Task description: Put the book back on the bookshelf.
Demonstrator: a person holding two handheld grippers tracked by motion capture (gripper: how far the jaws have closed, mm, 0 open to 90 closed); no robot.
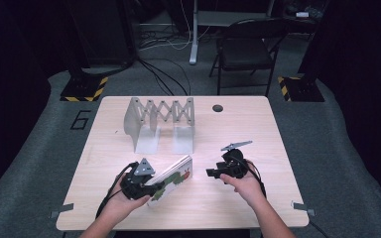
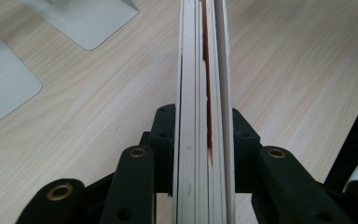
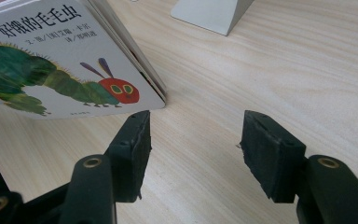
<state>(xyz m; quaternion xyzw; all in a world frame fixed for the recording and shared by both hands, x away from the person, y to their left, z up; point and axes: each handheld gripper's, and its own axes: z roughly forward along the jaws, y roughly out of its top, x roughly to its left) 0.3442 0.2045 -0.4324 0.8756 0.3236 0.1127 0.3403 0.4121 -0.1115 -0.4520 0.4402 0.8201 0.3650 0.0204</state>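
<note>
Left gripper (image 1: 146,184): clamps board book (image 1: 174,177), near table's (image 1: 238,198) front edge.
Right gripper (image 3: 193,140): jaws apart, empty.
Advice: likely keep book square toward rack (image 1: 161,119).

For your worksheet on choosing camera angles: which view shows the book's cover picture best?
The right gripper view: the book shows its cover's caterpillar and title plainly. The high view shows the book small, held by the left gripper. The left gripper view shows just its page edges.

The left gripper (image 2: 204,135) has its two black jaws closed on a thick board book (image 2: 205,84), seen edge-on with pale page edges running upward. Below lies the light wooden table (image 2: 98,116); two grey metal plates (image 2: 9,79) lie at upper left.
</note>
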